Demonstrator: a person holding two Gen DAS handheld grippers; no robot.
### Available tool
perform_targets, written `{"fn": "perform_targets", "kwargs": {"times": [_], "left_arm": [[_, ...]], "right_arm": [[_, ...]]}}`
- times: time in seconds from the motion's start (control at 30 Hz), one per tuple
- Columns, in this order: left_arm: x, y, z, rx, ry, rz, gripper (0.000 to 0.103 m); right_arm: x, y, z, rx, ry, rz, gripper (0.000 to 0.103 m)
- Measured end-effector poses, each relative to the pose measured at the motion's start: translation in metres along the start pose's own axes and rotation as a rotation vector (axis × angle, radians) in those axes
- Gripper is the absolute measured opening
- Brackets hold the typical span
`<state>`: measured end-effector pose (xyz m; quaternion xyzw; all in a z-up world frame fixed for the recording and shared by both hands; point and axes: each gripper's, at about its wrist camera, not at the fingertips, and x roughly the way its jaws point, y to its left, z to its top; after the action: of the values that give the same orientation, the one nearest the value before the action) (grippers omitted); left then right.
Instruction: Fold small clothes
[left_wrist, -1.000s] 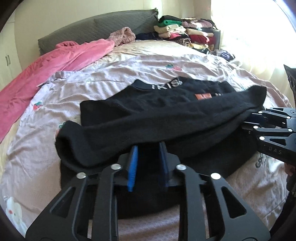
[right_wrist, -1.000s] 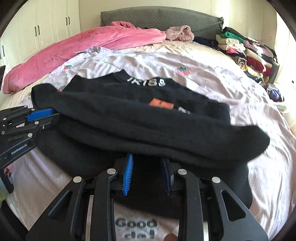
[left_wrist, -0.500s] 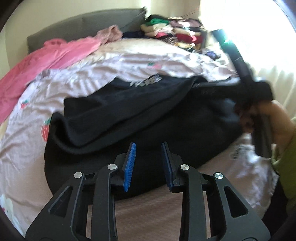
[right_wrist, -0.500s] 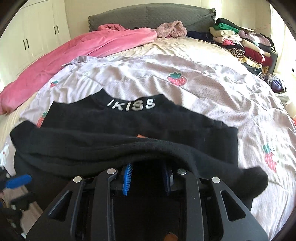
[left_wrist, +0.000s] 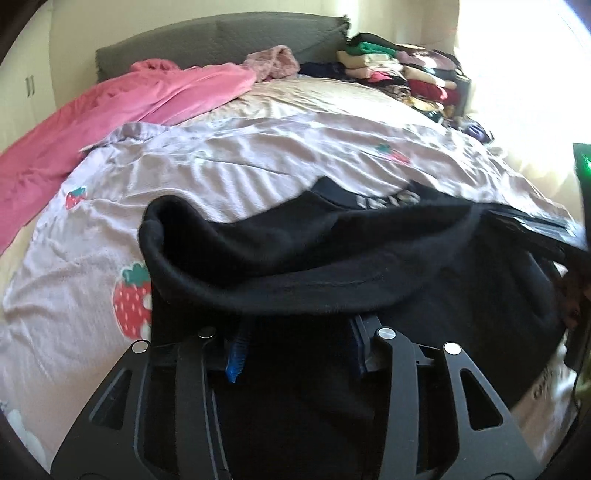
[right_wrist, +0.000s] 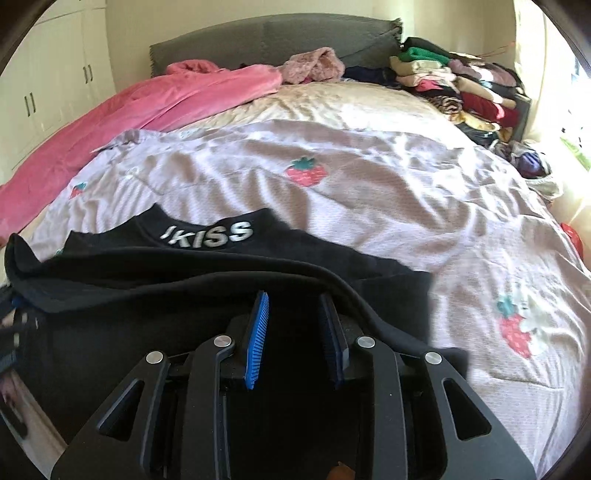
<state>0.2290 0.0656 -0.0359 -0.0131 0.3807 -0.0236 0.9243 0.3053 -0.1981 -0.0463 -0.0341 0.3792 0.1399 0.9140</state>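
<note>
Garment: black sweater (left_wrist: 332, 258) lies across the lower middle of the left wrist view, on the strawberry-print sheet (left_wrist: 258, 170); in the right wrist view it fills the lower left, its collar lettering (right_wrist: 207, 234) facing up.
Change, fold: a second ago the near hem sat low, just ahead of both tools, with an orange patch showing on the chest. Now the doubled edge is carried up toward the collar and the patch is covered.
Change, sleeve end: the rolled sleeve that lay flat at the left of the frame now stands raised at mid-left of the left wrist view.
Meaning for the task: by my judgement the bottom-to-top fold is nearly laid, with smoothing and a further fold remaining.
Left gripper (left_wrist: 295, 350): jaws have just been opening and stand moderately apart. Black cloth lies over and between the pads. Whether they press on it I cannot tell, since the fabric hides the tips.
Right gripper (right_wrist: 295, 332): jaws narrowly parted, blue pads (right_wrist: 256, 339) visible, dark cloth between and around them. The folded edge drapes across the tips. Appears to grasp the sweater, though pad contact is not plainly shown.
Surroundings: pink blanket (right_wrist: 147, 107) at upper left, stack of folded clothes (right_wrist: 454, 81) at upper right, well apart from the work.
</note>
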Motion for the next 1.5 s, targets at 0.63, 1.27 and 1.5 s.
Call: {"fn": "perform_targets", "kwargs": {"times": [0.63,1.27,1.5], "left_arm": [[0.01,0.066,0.007,-0.16,0.025,0.036,0.055],[0.003,0.048,0.006,-0.06,-0.003,0.072,0.006],[-0.014,0.049,0.017,-0.061,-0.064,0.064,0.004]], "right_arm": [[-0.014,-0.091,-0.015,0.197,0.011,-0.037,0.05],[-0.012,-0.079,-0.017,0.174,0.006,0.023,0.01],[-0.028,-0.085,-0.009,0.197,-0.07,0.021,0.008]]}}
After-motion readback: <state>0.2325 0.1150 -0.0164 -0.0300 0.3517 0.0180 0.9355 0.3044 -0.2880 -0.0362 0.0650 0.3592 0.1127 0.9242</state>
